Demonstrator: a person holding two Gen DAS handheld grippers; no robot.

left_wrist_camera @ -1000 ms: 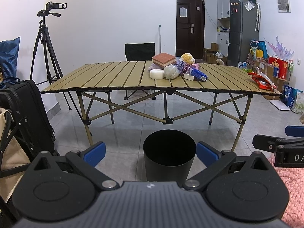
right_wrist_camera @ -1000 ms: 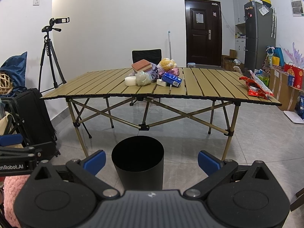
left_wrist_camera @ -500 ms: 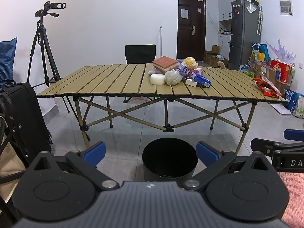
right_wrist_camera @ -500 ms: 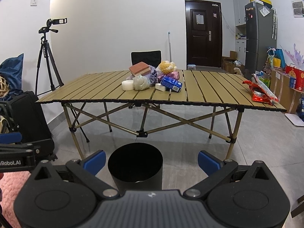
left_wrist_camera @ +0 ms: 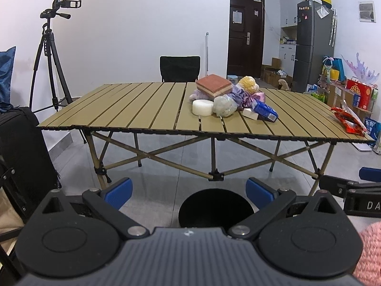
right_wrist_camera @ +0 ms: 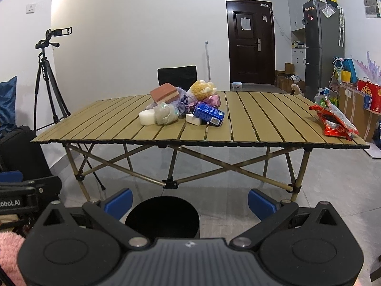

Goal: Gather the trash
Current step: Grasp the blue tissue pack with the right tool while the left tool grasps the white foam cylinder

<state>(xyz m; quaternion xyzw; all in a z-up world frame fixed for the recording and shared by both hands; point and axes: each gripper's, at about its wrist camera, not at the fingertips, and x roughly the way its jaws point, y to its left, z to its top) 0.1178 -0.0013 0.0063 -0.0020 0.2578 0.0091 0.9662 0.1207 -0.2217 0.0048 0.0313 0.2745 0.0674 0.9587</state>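
A heap of trash lies mid-table on the slatted folding table: a red-brown sponge block, a white foam disc, a crumpled clear bag, a blue carton, a yellow plush and purple cloth. A red snack wrapper lies at the table's right end. A black bin stands on the floor in front. My left gripper and right gripper are both open and empty, low above the bin.
A camera tripod and a black suitcase stand at the left. A black chair sits behind the table. A fridge, boxes and bags line the right wall. A pink sleeve shows beside each gripper.
Both grippers have risen and moved nearer the table, so the bin sits lower in each view. The jaws stayed open. Nothing on the table moved.
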